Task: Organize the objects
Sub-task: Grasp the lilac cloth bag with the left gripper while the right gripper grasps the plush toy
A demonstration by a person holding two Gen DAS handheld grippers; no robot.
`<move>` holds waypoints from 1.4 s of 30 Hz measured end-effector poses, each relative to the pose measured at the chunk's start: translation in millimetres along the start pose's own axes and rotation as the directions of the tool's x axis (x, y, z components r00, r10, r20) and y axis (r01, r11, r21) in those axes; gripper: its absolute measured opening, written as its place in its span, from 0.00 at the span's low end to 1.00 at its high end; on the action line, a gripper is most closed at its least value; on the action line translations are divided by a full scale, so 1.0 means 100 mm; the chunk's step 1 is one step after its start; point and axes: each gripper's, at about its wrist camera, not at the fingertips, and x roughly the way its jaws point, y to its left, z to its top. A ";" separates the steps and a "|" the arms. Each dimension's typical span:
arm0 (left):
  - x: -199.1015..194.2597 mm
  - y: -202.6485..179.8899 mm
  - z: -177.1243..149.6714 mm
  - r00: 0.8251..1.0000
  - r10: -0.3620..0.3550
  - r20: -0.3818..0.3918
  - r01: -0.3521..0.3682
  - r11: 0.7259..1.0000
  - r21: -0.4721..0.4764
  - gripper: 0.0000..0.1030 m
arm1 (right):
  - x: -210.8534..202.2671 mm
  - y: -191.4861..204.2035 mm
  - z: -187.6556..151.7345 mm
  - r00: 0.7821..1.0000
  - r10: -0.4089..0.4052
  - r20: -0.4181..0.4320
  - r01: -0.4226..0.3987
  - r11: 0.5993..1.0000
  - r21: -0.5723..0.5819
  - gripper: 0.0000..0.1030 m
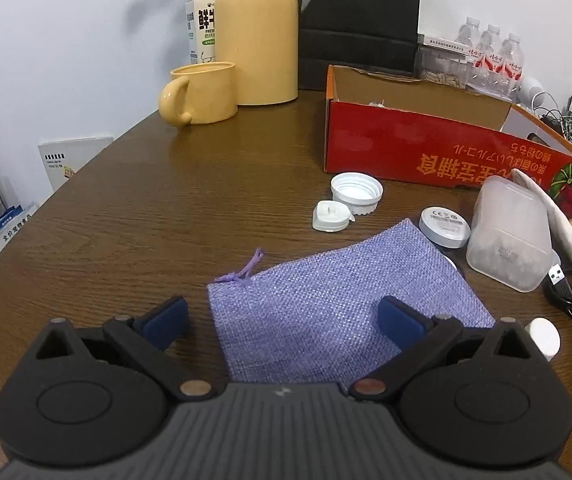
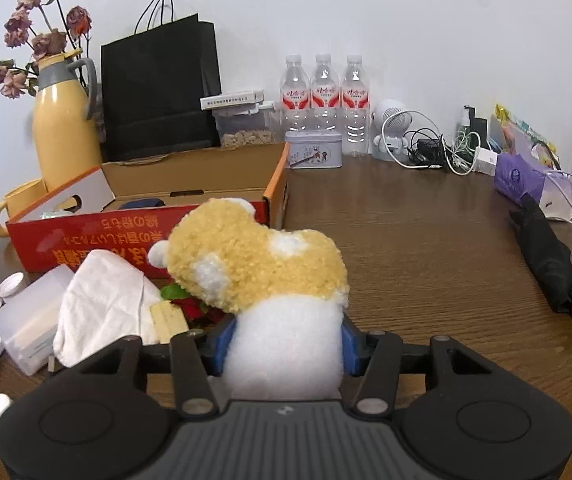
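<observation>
Slippage is risked: plush toy (image 2: 270, 276) is pinched low by right gripper (image 2: 284, 346); box (image 2: 278, 184) at eleven o'clock. Left gripper (image 1: 282, 320) is spread.

wooden table (image 1: 166, 208), purple pouch (image 1: 325, 300), red box (image 1: 405, 152), mug (image 1: 202, 94)

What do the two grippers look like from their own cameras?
Both look alike. The left gripper and right gripper each have a dark grey ribbed body, two round black housings, black linkage arms with silver pivot pins, and blue finger pads. A small pale mark sits mid-body. No cables, hands or sleeves show.
</observation>
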 end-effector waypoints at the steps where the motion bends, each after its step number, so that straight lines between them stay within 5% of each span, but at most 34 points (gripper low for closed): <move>1: 0.00 -0.01 -0.01 1.000 -0.005 0.003 0.005 1.000 0.005 1.00 | -0.02 0.00 -0.01 1.000 0.002 0.003 -0.002 1.000 0.002 0.48; 7: -0.03 -0.06 -0.06 1.000 -0.017 0.026 0.016 1.000 0.021 1.00 | -0.12 0.03 -0.04 1.000 0.008 0.025 -0.008 1.000 0.002 0.48; 15: -0.13 -0.15 -0.13 0.996 -0.043 0.073 0.040 0.998 0.042 0.76 | -0.17 0.07 -0.06 0.999 0.000 0.045 0.001 1.000 -0.016 0.48; 18: -0.17 -0.19 -0.16 0.994 -0.060 0.089 0.055 0.997 0.057 0.63 | -0.17 0.07 -0.06 0.999 -0.002 0.047 0.002 1.000 -0.015 0.48; 23: -0.25 -0.33 -0.23 0.989 -0.088 0.121 0.077 0.993 0.094 0.23 | -0.17 0.06 -0.06 0.999 -0.004 0.051 0.004 1.000 -0.014 0.48; 25: -0.28 -0.37 -0.26 0.988 -0.085 0.130 0.072 0.992 0.101 0.17 | -0.17 0.06 -0.06 0.999 -0.004 0.052 0.005 1.000 -0.013 0.48; 35: -0.39 -0.29 -0.27 0.982 -0.129 0.136 0.122 0.991 0.056 0.15 | -0.24 0.09 -0.08 0.996 0.014 0.084 -0.012 0.999 -0.032 0.48; 42: -0.61 -0.25 -0.12 0.960 -0.167 0.226 0.159 0.986 0.055 0.14 | -0.40 0.20 -0.11 0.987 0.045 0.153 -0.036 0.997 -0.061 0.47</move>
